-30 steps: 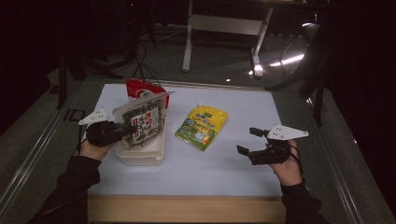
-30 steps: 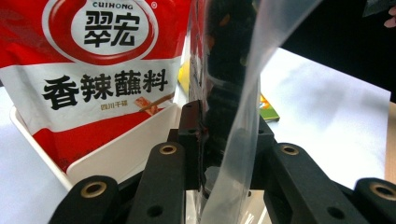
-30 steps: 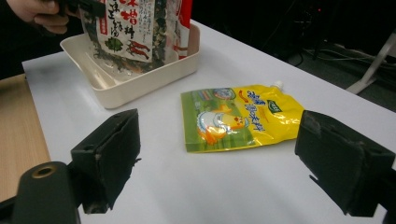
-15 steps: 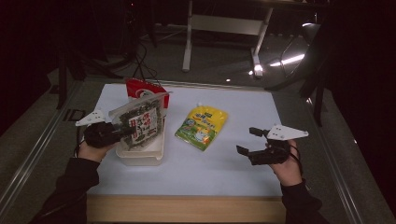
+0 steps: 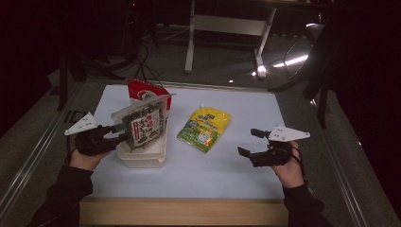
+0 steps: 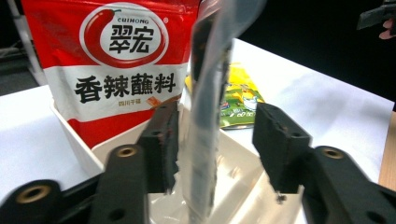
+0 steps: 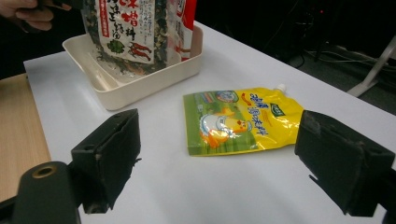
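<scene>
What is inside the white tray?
The white tray holds a red pouch standing at its far end and the dark packet's bottom; the packet covers part of its floor.

left tool [image 5: 116,131] parted, right tool [image 5: 251,142] wide apart

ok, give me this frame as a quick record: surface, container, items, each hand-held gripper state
surface: white table top
container: cream tray, table's left side
in tray: red chili pouch upright at far end
dark seaweed bag: between the jaws of the left hand-held gripper, over the tray; right pad off the bag
yellow-green spouted pouch: flat on table, right of tray
right hand-held gripper: open, holds nothing, aimed at the yellow pouch
</scene>
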Motion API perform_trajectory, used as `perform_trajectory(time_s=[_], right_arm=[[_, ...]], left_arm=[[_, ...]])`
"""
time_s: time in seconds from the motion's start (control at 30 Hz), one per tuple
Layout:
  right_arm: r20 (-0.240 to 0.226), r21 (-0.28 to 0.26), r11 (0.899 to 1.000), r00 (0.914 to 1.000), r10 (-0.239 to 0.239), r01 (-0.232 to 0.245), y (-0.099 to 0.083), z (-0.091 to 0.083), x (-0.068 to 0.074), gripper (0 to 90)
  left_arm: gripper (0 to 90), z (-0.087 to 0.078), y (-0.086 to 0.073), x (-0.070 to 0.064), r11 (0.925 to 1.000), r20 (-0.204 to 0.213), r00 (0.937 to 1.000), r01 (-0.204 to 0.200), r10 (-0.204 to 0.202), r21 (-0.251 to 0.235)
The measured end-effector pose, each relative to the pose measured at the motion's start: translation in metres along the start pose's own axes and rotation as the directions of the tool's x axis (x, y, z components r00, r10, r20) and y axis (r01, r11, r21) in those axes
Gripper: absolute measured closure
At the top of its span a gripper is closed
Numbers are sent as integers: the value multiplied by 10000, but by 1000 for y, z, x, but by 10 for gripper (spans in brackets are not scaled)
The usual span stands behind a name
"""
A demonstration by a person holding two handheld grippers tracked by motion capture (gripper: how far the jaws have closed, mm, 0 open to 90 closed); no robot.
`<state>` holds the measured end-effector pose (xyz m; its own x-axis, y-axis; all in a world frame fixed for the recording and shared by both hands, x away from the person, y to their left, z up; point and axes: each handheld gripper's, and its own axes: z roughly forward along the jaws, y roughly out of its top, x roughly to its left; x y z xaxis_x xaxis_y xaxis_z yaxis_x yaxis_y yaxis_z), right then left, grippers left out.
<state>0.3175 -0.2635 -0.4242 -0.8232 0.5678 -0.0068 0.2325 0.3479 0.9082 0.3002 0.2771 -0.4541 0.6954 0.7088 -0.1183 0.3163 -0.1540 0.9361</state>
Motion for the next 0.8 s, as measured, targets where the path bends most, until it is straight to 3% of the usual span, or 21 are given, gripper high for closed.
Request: perform_trajectory(time_s=[0.17, 0.33, 0.5, 0.6, 0.63, 0.73, 0.8], right_arm=[[-9, -20, 10000, 10000, 21, -21, 0, 0, -1, 141], [140, -67, 9999, 9999, -80, 81, -1, -1, -3, 149], [17, -107, 9997, 9998, -220, 221, -2, 2, -5, 152], [77, -129, 9987, 9987, -500, 501, -2, 6, -3, 148], [-4, -153, 9987, 9988, -494, 494, -2, 9, -2, 144], [96, -144, 9986, 9987, -505, 507, -3, 12, -1, 144], [33, -85, 9994, 9995, -324, 325, -3, 15, -1, 139]], left_arm=[[480, -18, -5, -15, 9989, -402, 9983, -414, 423, 236], [472, -34, -10, -30, 9985, -619, 9969, -461, 478, 297], [471, -32, -17, -53, 9972, -35, 9977, -670, 671, 322], [417, -22, -20, -64, 9979, 401, 9975, -597, 586, 254], [354, -18, -21, -68, 9982, 564, 9969, -555, 541, 241], [284, -7, -20, -77, 9976, 842, 9945, -650, 629, 227], [213, 0, -19, -81, 9985, 1169, 9922, -473, 438, 271]])
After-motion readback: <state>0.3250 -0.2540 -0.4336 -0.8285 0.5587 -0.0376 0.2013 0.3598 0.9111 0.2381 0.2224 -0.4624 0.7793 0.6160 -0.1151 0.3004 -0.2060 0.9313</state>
